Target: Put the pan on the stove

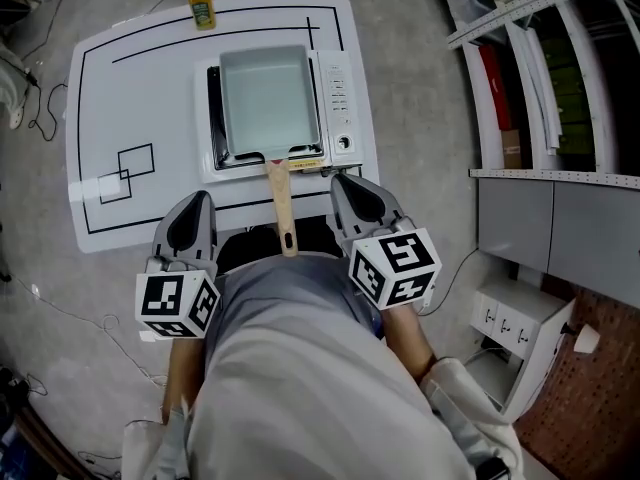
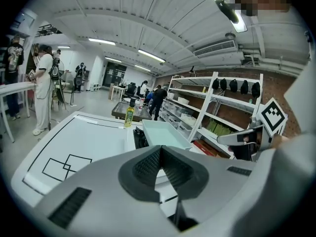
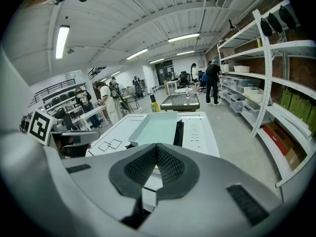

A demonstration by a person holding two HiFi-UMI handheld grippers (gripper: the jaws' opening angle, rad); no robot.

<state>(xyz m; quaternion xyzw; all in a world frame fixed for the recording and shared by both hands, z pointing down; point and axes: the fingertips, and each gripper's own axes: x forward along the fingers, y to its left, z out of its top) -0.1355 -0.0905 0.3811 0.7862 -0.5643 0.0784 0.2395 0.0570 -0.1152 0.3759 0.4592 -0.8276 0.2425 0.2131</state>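
Mint-green pan (image 1: 265,98) beyond both jaws

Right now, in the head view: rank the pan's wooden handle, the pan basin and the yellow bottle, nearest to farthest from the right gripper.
1. Wooden handle, just left of the right gripper, sticking out past the table's near edge.
2. Pan basin, ahead-left, on the stove.
3. Yellow bottle, at the table's far edge.

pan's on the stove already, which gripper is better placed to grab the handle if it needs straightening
Right, marginally. The right gripper sits slightly nearer the wooden handle than the left gripper. Both are shut and empty, so either must open first. The pan already rests on the stove.
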